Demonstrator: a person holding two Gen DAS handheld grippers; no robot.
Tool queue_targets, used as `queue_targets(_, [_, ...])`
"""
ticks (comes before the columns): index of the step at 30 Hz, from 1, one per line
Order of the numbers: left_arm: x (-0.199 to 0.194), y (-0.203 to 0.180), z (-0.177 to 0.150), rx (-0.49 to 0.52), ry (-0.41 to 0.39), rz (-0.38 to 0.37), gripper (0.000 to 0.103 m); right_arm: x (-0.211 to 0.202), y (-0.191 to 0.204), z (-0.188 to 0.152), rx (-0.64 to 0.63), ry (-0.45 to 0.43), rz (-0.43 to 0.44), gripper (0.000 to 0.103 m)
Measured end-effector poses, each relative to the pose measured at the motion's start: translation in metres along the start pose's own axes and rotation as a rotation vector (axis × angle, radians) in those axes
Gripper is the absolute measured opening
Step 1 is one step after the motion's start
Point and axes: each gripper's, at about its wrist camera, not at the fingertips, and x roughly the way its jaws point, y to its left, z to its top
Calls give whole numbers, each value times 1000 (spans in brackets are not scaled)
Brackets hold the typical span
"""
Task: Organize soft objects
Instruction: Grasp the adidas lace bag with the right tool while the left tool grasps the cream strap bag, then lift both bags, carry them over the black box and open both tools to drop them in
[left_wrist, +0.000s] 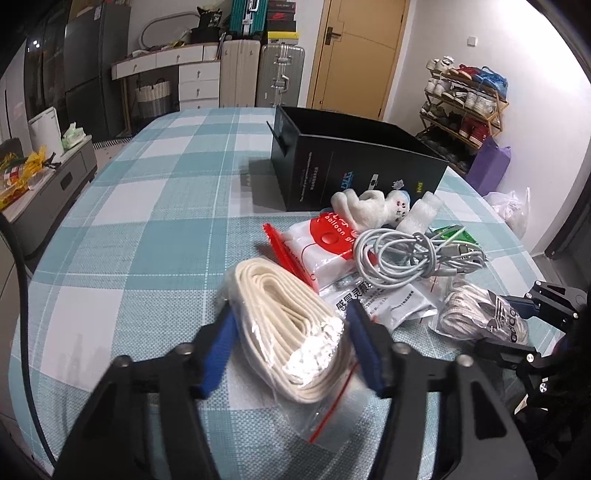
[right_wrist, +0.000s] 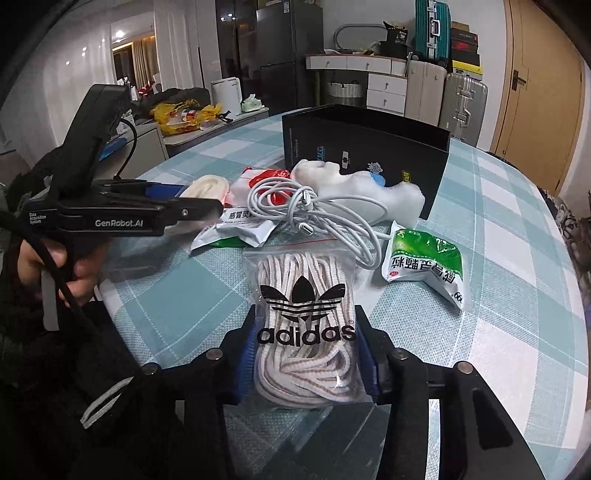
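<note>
My left gripper (left_wrist: 291, 332) is shut on a clear zip bag of cream flat laces (left_wrist: 291, 321), its blue pads pressing both sides just above the checked tablecloth. My right gripper (right_wrist: 308, 354) is shut on a clear Adidas bag of striped white laces (right_wrist: 304, 332); the bag also shows in the left wrist view (left_wrist: 480, 317). An open black box (left_wrist: 354, 158) stands behind the pile. A white plush toy (left_wrist: 373, 208), a coiled white cable (left_wrist: 406, 254) and a red-and-white balloon packet (left_wrist: 325, 247) lie between the box and the grippers.
A green-and-white sachet (right_wrist: 424, 266) lies right of the Adidas bag and a silver sachet (left_wrist: 388, 302) under the cable. White foam wrap (left_wrist: 424, 210) lies by the plush. The round table's edge (left_wrist: 37, 332) curves at left. Suitcases and a shoe rack stand beyond.
</note>
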Motion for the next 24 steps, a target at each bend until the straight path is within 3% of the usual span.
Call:
queue_targets(3, [-4, 2, -1, -2, -11, -16, 38, -4, 1, -3, 10, -9, 12, 45])
queue_targets(6, [-8, 4, -2, -5, -15, -32, 35, -10, 1, -7, 17, -26, 32, 45])
queue_targets(14, [-22, 2, -4, 5, -48, -47, 33, -30, -2, -11, 46, -95, 66, 45])
queue_targets(24, [-38, 1, 4, 8, -95, -57, 33, -54, -16, -10, 93, -185, 8, 44])
